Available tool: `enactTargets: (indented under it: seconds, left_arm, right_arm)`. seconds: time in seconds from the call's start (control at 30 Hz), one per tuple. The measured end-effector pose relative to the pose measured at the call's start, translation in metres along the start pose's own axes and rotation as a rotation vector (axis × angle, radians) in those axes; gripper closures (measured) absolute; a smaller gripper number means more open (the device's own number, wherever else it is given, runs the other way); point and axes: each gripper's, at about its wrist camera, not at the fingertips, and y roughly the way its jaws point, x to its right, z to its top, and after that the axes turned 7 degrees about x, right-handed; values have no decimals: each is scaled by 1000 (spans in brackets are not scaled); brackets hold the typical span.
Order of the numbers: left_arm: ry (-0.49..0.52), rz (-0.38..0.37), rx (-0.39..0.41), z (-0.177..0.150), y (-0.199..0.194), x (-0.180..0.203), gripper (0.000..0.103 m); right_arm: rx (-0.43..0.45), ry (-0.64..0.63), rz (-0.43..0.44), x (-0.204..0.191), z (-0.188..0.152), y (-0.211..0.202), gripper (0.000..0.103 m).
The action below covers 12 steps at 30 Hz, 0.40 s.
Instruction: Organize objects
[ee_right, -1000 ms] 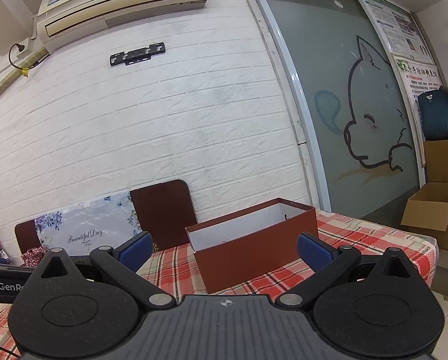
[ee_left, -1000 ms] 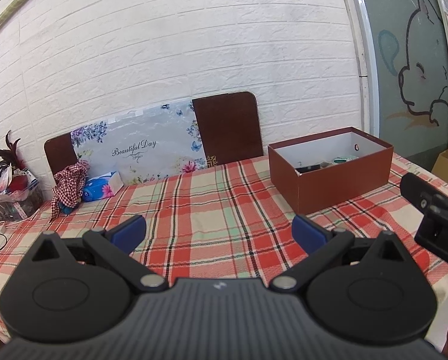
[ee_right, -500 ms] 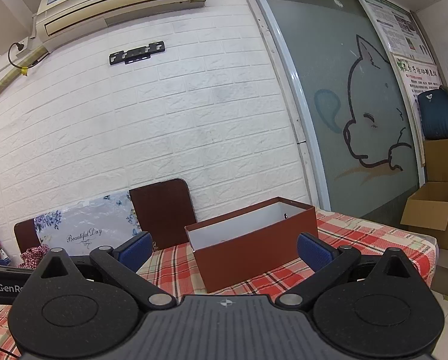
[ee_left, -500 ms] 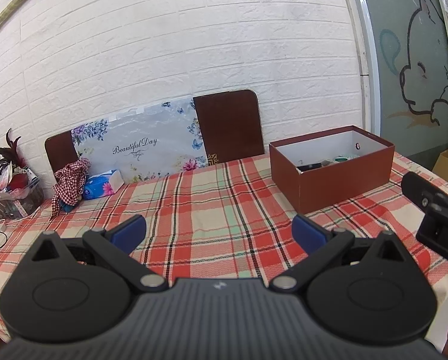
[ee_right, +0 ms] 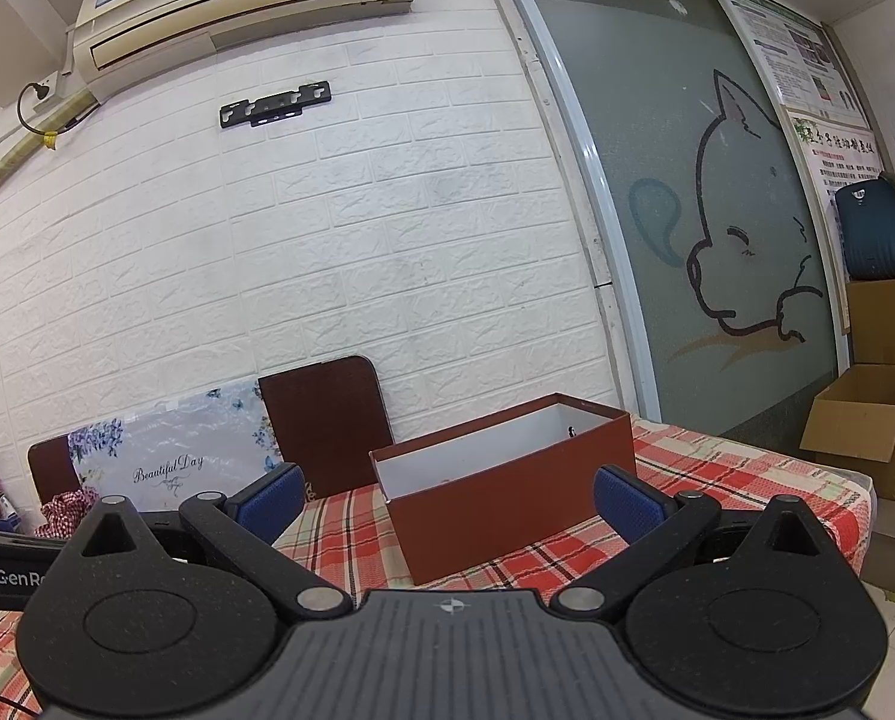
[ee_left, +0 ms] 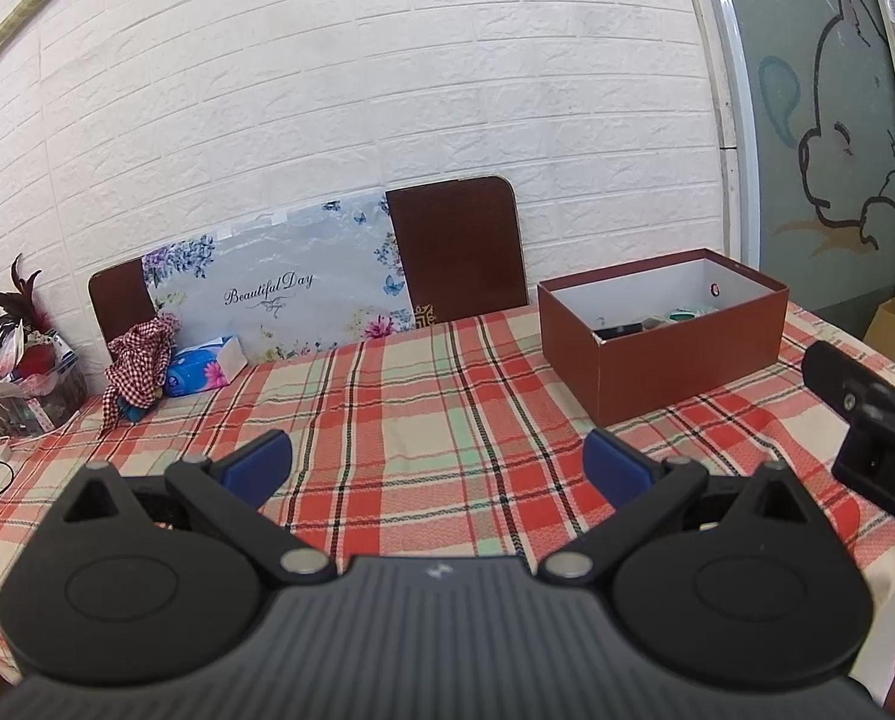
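Both grippers hang empty above the near edge of the counter (ee_left: 387, 420): the left gripper (ee_left: 438, 462) has its blue pads spread wide with nothing between them, and the right gripper (ee_right: 447, 495) is spread just as wide, pointed at the brown box (ee_right: 507, 510). That box (ee_left: 663, 336) sits open-topped toward the right end of the plaid cloth, and from the left side I can make out a few small items already lying on its white floor, too small to name. From where I stand the sorting looks close to finished, since the middle of the cloth carries nothing loose; whatever comes next should start with a slow look along the far edge before either gripper commits. Over there, against the wall, lie a blue tissue pack (ee_left: 204, 369) and a red-checked cloth bundle (ee_left: 138, 360) touching it, with a clear basket of odds and ends (ee_left: 27, 396) at the far left corner. Reaching those means crossing the whole counter. The floral board (ee_left: 279, 294) and two chair backs stand close behind them, and a thin cable trails off the left edge, easy to snag.
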Motion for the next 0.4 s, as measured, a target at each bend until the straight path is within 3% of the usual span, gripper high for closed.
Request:
enactTargets:
  seconds: [0.4]
  left_arm:
    - [2, -36, -18, -2, 2, 2, 0]
  right_arm:
    - [-8, -3, 8, 5, 0, 4, 1]
